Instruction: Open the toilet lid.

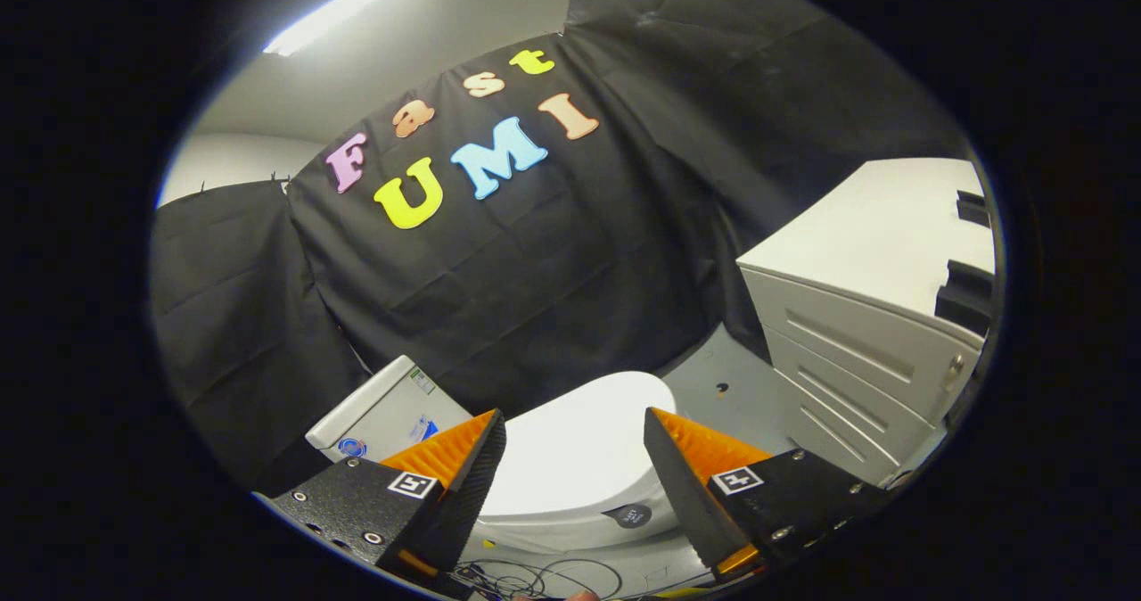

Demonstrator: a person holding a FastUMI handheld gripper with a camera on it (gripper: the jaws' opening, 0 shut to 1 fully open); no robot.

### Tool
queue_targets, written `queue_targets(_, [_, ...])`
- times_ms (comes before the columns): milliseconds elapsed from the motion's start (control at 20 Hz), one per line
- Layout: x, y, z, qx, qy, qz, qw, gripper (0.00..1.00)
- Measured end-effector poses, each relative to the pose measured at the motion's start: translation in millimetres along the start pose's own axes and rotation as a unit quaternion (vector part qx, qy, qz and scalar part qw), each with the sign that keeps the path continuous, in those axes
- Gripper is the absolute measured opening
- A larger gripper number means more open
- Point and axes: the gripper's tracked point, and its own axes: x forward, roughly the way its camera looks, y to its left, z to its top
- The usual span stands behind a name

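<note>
Gripper view: tongs (pixel 575 423) wide, empty; one toilet lid (pixel 579 458) closed beyond; one drawer cabinet (pixel 847 316) beside.

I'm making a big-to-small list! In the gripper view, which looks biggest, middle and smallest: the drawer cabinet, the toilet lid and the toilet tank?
1. Drawer cabinet, biggest.
2. Toilet lid, closed, seen between the open gripper fingers.
3. Toilet tank, smallest, partly hidden behind one finger.

This is only how they look here; the fisheye camera and nearness could change it.
</note>
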Motion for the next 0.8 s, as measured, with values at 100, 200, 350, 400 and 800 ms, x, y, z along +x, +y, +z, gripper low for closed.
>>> queue_targets(100, [6, -10, -22, 0.004, 0.019, -0.007, 1.0, 0.96])
queue_targets(200, [12, -18, -39, 0.012, 0.035, -0.012, 0.999, 0.96])
queue_targets(350, [20, -29, -70, 0.029, 0.061, -0.02, 0.998, 0.96])
queue_targets(400, [24, -37, -84, 0.028, 0.073, -0.032, 0.996, 0.96])
queue_targets(800, [43, -62, -148, 0.088, 0.119, -0.058, 0.987, 0.95])
